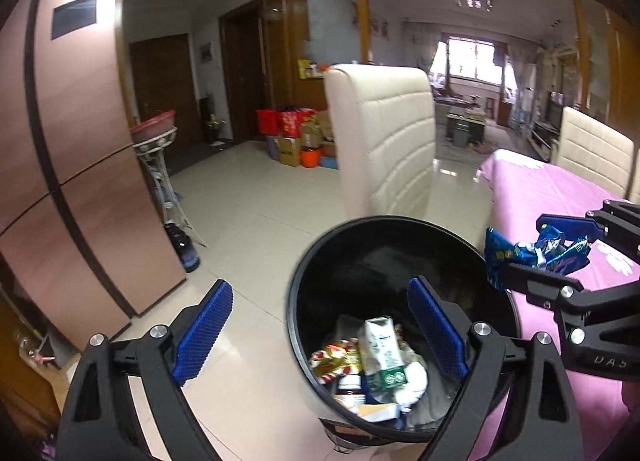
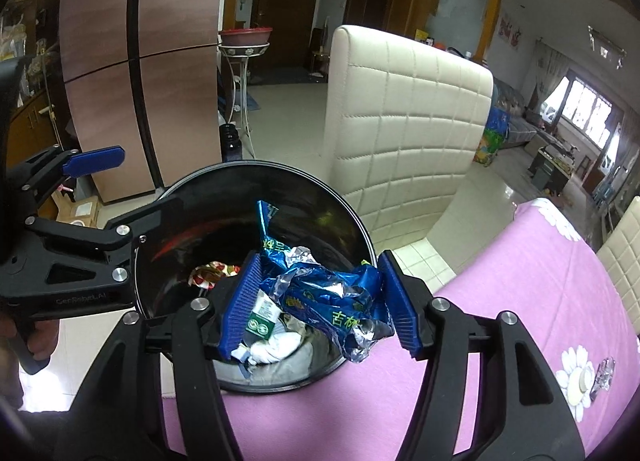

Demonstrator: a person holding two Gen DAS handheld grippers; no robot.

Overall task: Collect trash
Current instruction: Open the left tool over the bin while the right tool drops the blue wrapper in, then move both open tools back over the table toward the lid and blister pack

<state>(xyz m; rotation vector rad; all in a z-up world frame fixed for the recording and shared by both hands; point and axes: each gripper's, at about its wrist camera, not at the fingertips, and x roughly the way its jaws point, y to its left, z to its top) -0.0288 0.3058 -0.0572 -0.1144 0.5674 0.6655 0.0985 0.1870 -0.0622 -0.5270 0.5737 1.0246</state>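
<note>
A black round trash bin (image 1: 304,261) (image 2: 320,185) stands on the floor against the pink-clothed table (image 2: 520,281). Inside lie a green-and-white carton (image 1: 380,357), a red-and-yellow wrapper (image 1: 336,357) and white paper. My right gripper (image 2: 320,289) (image 1: 528,247) is shut on a crumpled blue foil wrapper (image 2: 332,293) (image 1: 540,251), held over the bin's table-side rim. My left gripper (image 1: 320,301) stands wide open above the bin, nothing between its blue pads (image 1: 208,325); one finger is over the floor, the other over the bin.
A cream padded chair (image 1: 384,133) (image 2: 400,133) stands just behind the bin. A copper fridge (image 1: 80,181) is to the left, with a plant stand (image 1: 160,165) beside it. A small clear object (image 2: 604,373) lies on the tablecloth. A hand (image 2: 40,341) grips the left tool.
</note>
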